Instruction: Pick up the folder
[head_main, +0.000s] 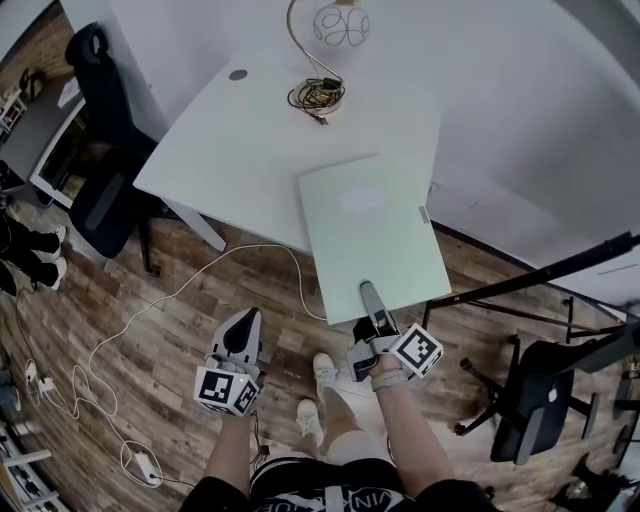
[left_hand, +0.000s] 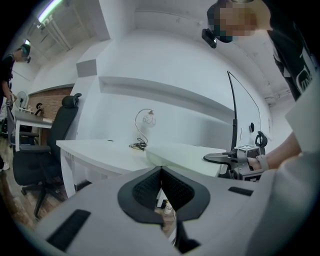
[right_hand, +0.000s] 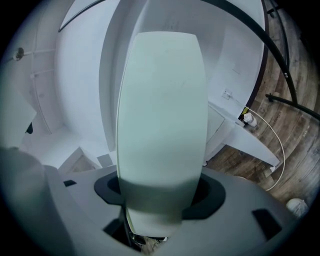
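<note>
Pale green flat folder (head_main: 372, 235) clamped at its near edge between the jaws of the right gripper (head_main: 371, 298), held roughly level, far half over a corner of the white table (head_main: 230, 130). Left gripper (head_main: 243, 322) apart to the side above the wood floor (head_main: 180, 330), jaws pressed together, empty.

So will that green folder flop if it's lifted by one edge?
Probably not: gripped at one edge by the right gripper, the folder looks flat, not sagging. It seems thin, so likely light. Its smooth cover might slip.
</note>
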